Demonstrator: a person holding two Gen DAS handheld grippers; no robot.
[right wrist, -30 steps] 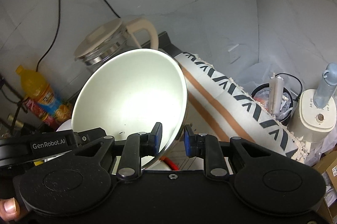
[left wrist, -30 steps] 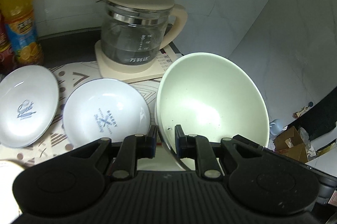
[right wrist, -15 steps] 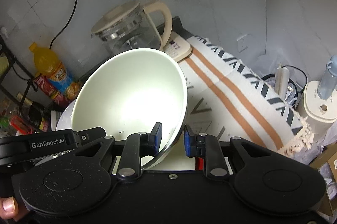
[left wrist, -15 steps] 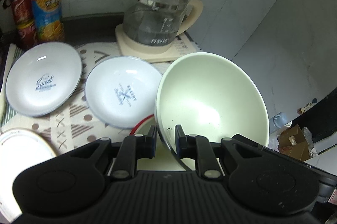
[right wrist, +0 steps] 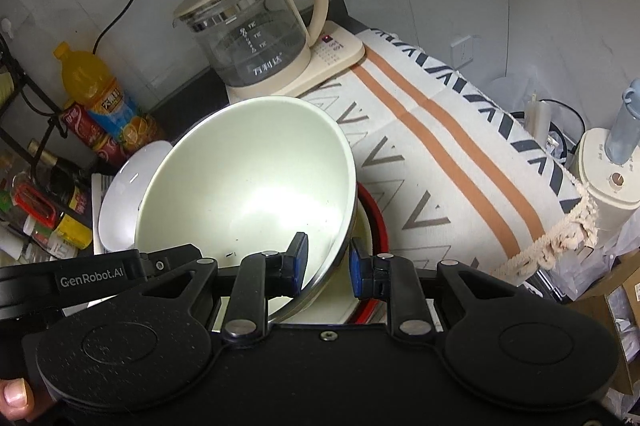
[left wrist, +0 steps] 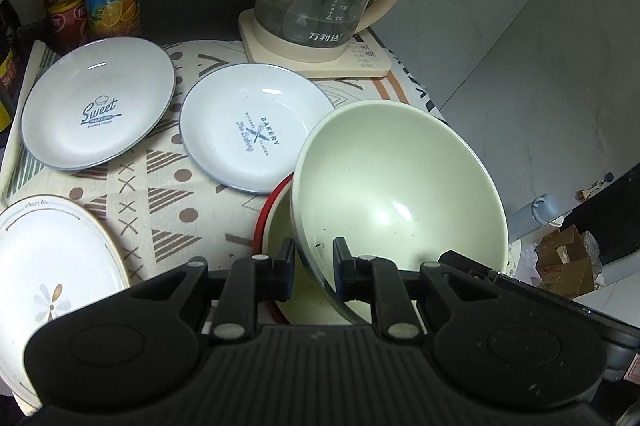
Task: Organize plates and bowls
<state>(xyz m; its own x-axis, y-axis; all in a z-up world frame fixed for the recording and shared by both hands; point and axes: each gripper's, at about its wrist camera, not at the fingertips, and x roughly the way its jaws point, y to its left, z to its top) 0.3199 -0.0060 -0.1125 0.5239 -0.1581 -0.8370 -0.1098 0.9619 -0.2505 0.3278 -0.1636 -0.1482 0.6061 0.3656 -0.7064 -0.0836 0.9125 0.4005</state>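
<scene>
Left wrist view: both hand-held grippers, left (left wrist: 314, 258) and right (right wrist: 326, 260), pinch the pale green bowl's (left wrist: 394, 186) opposite rims, apparently to nest it in the red-rimmed bowl (left wrist: 276, 238).

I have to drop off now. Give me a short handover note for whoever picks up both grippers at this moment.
Left gripper and right gripper each pinch the near rim of the pale green bowl, held tilted.
Red-rimmed bowl sits directly beneath it on the cloth.
Sweet plate, Bakery plate and flower plate lie separately, unstacked.
Left: probably nest the green bowl into the red-rimmed one, release, then stack the plates.
</scene>
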